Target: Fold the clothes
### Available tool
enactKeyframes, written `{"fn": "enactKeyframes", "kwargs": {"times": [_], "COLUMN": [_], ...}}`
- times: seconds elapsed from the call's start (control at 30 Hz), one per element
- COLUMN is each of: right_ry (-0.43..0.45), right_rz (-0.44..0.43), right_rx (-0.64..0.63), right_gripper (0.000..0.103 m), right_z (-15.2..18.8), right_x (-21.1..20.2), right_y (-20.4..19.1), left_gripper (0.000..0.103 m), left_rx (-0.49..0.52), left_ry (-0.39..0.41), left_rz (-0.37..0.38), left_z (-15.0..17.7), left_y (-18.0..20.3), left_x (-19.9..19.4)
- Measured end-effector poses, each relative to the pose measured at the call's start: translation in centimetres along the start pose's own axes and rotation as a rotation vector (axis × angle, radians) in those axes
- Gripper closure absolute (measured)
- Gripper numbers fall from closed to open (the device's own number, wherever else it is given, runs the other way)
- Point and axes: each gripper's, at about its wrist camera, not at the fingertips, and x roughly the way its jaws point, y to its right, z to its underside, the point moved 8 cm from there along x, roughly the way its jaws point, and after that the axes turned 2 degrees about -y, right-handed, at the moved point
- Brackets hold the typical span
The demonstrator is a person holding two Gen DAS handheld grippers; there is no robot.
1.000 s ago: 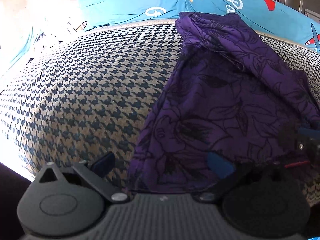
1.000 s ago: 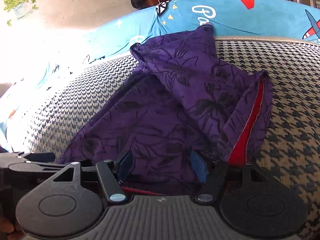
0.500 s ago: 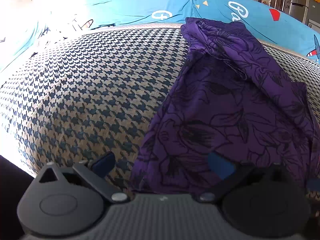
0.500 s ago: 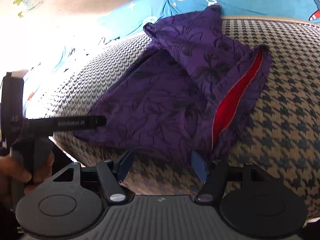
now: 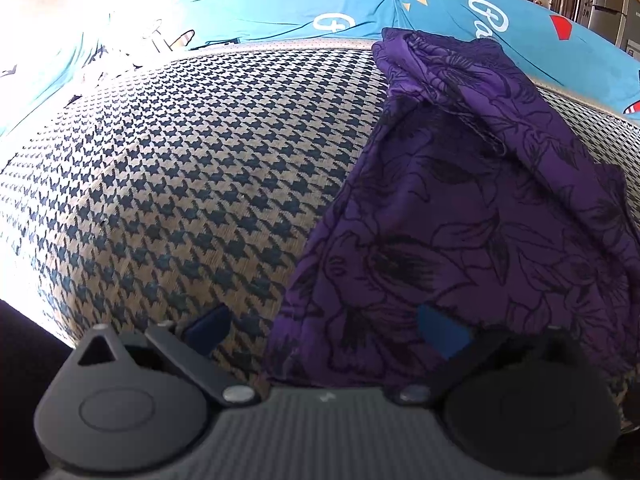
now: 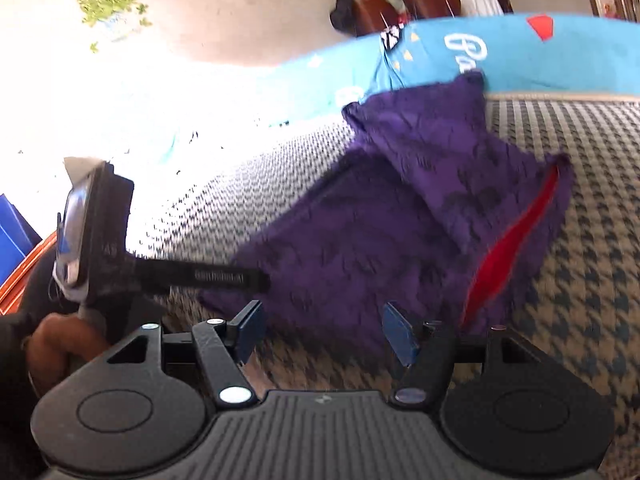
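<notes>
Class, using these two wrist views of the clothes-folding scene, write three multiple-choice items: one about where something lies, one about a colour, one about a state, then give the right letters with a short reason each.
1. Where does the purple garment lie?
A. on the houndstooth cover
B. on a wooden floor
C. hanging from a hook

2. What colour is the lining that shows at the garment's open edge?
A. yellow
B. red
C. white

3. How do the jaws of the right gripper stand?
A. shut on the garment
B. shut on nothing
C. open, holding nothing

Answers:
1 A, the garment is spread flat on the checked cover, in front of the blue sheet.
2 B, a red strip shows along the opening on the garment's right side.
3 C, the blue pads stand apart with nothing pinched between them.
</notes>
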Motion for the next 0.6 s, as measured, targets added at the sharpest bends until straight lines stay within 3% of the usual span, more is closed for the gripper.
{"fn": "enactKeyframes", "kwargs": {"times": [0.17, 0.33, 0.6], "right_ry": [0.005, -0.089, -0.111], "right_rz": [0.064, 0.185, 0.189], "right_rx": [0.016, 0.094, 0.064], "right_gripper": [0.037, 0.037, 0.037], "right_z": [-1.1, 0.3, 1.0], "right_x": [2.0, 2.5, 2.2], "right_y": [0.9, 3.6, 3.3], "left_gripper": [0.0, 0.0, 0.0], "left_rx": [0.012, -0.028, -0.1], "left_ry": [0.0, 0.024, 0.072], "left_rz": [-0.005, 0.0, 0.016], "left_z": [0.1, -0.6, -5.0], "left_y": [0.0, -0.6, -1.4], "left_x": [0.0, -0.1, 1.1]}}
